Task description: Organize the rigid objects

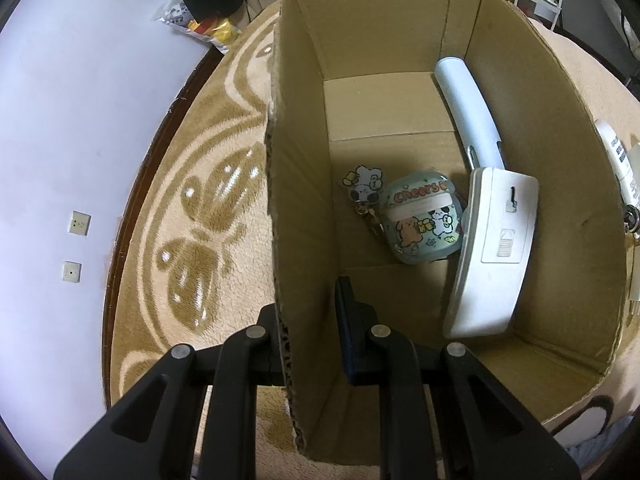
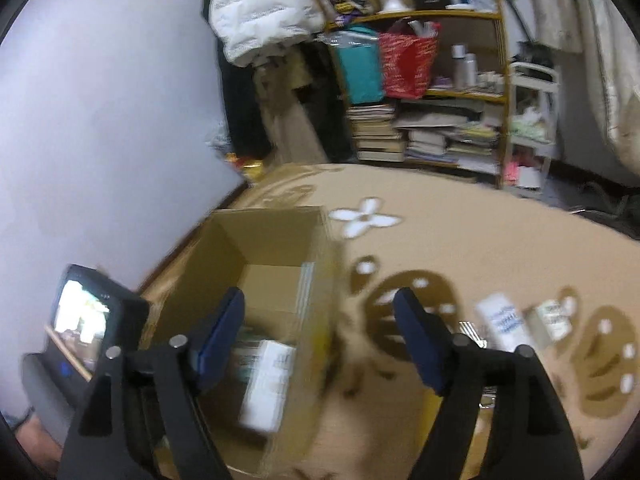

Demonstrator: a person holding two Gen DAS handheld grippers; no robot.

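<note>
An open cardboard box (image 1: 400, 28) stands on the carpet. Inside it lie a white device with a pale blue handle (image 1: 492, 240) and a small cartoon-printed case (image 1: 420, 220) with a charm (image 1: 362, 188). My left gripper (image 1: 308, 304) is shut on the box's left wall, one finger outside and one inside. In the blurred right wrist view, my right gripper (image 2: 320, 296) is open over the box (image 2: 276, 240) edge, with nothing pressed between its pads. A white object (image 2: 268, 384) shows inside the box below it.
A tan patterned carpet (image 1: 192, 208) meets a pale wall (image 1: 80, 100) at the left. White bottles (image 2: 500, 320) lie on the carpet to the right of the box. A cluttered bookshelf (image 2: 432, 92) stands at the back. A snack bag (image 1: 200, 24) lies near the wall.
</note>
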